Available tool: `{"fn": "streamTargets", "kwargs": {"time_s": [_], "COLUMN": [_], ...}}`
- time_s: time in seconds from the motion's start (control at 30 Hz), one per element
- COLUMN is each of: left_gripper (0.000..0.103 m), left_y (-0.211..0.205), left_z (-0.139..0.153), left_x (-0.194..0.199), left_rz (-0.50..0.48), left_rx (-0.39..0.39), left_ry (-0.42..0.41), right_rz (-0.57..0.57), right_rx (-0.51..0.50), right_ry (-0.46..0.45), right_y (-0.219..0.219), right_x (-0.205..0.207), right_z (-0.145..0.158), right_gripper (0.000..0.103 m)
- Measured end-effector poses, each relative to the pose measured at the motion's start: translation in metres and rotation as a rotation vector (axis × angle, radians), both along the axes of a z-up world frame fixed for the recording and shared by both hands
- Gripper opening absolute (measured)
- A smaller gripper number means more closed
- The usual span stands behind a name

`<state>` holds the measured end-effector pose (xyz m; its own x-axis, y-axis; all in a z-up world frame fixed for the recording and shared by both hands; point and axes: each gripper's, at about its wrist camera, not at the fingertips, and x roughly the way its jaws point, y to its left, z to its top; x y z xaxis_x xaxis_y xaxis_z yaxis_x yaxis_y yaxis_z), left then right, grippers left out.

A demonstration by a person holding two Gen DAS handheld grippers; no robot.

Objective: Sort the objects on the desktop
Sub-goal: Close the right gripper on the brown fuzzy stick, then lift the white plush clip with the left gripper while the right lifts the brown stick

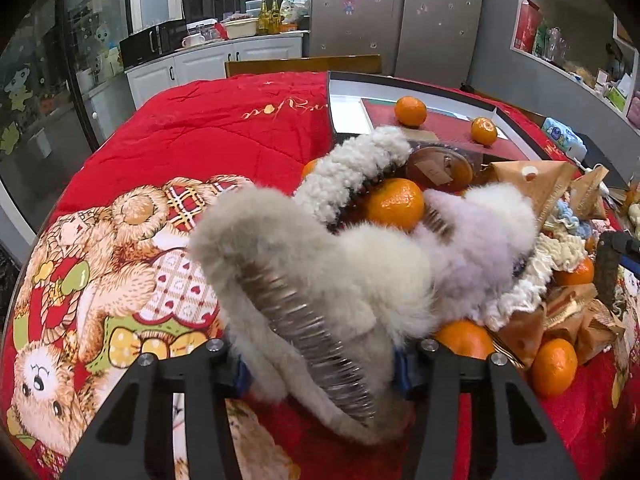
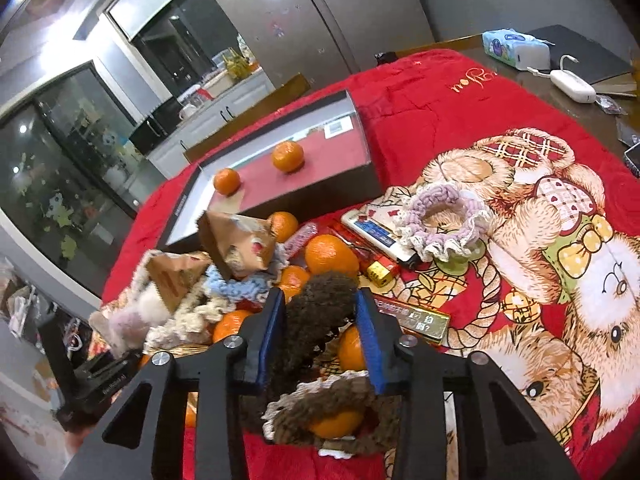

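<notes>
My left gripper (image 1: pixel 320 364) is shut on a white fluffy hair clip (image 1: pixel 304 280) with a metal comb edge, held above the red quilt. A second fluffy clip (image 1: pixel 360 168) and a pale pink one (image 1: pixel 484 220) lie behind it among tangerines (image 1: pixel 396 202). My right gripper (image 2: pixel 320 320) is shut on a dark brown crocheted scrunchie (image 2: pixel 316 312), which also shows at the right edge of the left wrist view (image 1: pixel 608 272). A lilac scrunchie (image 2: pixel 444 220) lies on the quilt. A black box lid (image 2: pixel 344 192) holds two tangerines (image 2: pixel 288 155).
Brown paper snack packets (image 2: pixel 236 240), a blue scrunchie (image 2: pixel 232 284), candy bars (image 2: pixel 416 316), a lighter (image 2: pixel 380 272) and loose tangerines lie piled on the red bear-print quilt (image 2: pixel 460 112). A tissue pack (image 2: pixel 516 48) and white charger (image 2: pixel 572 86) lie at the far table edge.
</notes>
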<state>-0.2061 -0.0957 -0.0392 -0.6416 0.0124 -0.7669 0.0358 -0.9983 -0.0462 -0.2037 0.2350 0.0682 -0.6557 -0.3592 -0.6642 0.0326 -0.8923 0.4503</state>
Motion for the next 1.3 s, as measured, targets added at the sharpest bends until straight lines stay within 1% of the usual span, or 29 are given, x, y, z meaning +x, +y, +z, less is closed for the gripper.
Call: {"fn": "streamTargets", "kwargs": {"time_s": [0.1,0.27,0.37,0.4,0.47,0.57,0.7,0.8,0.93,1.03,1.07,1.13,1.23,1.3], "left_gripper": [0.053,0.053,0.053,0.053,0.053,0.053,0.053,0.053,0.053,0.053,0.053,0.053,0.053,0.053], "left_y": [0.002,-0.001,0.001,0.002,0.0,0.002,0.001,0.003,0.001,0.0,0.0,0.0,0.002,0.003], "left_z": [0.006,0.016,0.022,0.023,0.027,0.03,0.032,0.031,0.03,0.029,0.029,0.029,0.03,0.03], "left_x": [0.011,0.025,0.03,0.031,0.038,0.042,0.048,0.047,0.052,0.055,0.055,0.056,0.058,0.06], "left_rz": [0.001,-0.003,-0.012,-0.015,-0.022,-0.033,-0.039,-0.042,-0.041,-0.045,-0.045,-0.045,-0.055,-0.051], "left_rx": [0.006,0.015,0.021,0.023,0.027,0.028,0.035,0.036,0.042,0.049,0.052,0.059,0.064,0.067], "left_ry": [0.016,0.042,0.059,0.062,0.068,0.073,0.08,0.078,0.07,0.069,0.068,0.067,0.066,0.062], "right_rz": [0.015,0.048,0.063,0.08,0.126,0.163,0.182,0.185,0.176,0.171,0.166,0.17,0.163,0.156], "right_rx": [-0.005,0.04,0.075,0.08,0.047,0.067,0.062,0.068,0.023,0.032,0.033,0.03,0.016,0.015], "right_ry": [0.028,0.044,0.036,0.019,-0.008,-0.052,-0.068,-0.054,-0.036,-0.006,0.005,0.016,0.021,0.021], "right_y": [-0.003,-0.017,-0.026,-0.03,-0.037,-0.05,-0.061,-0.064,-0.065,-0.068,-0.068,-0.068,-0.064,-0.062], "right_x": [0.004,0.009,0.009,0.008,0.007,0.005,0.0,-0.003,-0.005,-0.004,-0.002,0.001,0.004,0.006], "right_z": [0.007,0.011,0.006,0.003,-0.004,-0.014,-0.023,-0.024,-0.028,-0.028,-0.028,-0.027,-0.025,-0.024], "right_gripper": [0.025,0.025,0.029,0.03,0.033,0.037,0.039,0.041,0.04,0.041,0.04,0.032,0.025,0.024]}}
